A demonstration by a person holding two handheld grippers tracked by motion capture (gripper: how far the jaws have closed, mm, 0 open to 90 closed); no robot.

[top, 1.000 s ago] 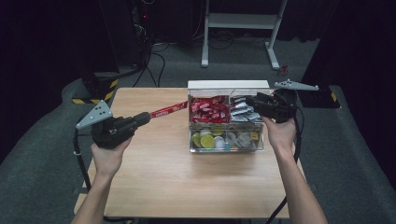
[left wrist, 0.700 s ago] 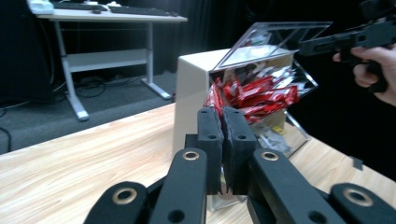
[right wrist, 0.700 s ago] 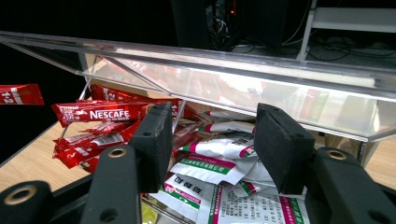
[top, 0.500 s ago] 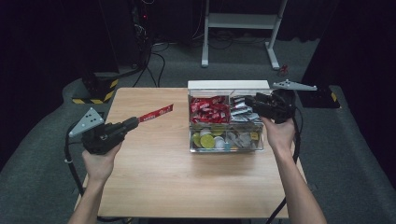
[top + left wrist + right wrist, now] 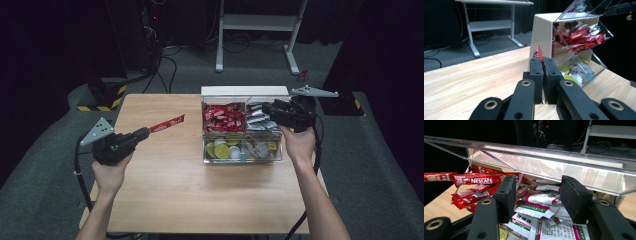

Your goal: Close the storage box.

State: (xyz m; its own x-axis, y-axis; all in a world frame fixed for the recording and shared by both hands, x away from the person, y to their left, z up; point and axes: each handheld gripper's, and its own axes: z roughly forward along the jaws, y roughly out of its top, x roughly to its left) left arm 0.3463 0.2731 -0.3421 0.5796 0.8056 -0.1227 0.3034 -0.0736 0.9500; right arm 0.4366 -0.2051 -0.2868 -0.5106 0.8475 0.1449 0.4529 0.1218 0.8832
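**Sachet out, lid propped**

My left gripper point(image 5: 142, 134) is clamped tight on one red coffee sachet point(image 5: 167, 123), holding it above the bare table point(image 5: 170, 190), well left of the clear organiser box point(image 5: 242, 150). Farther over, my right gripper point(image 5: 267, 108) sits at the box's back with jaws part open, nothing pinched, under the raised lid point(image 5: 544, 157). I judge the sachet needs setting down next, gently

light: table bright, surroundings dark | glare: clear lid | blur: slight, near tongs
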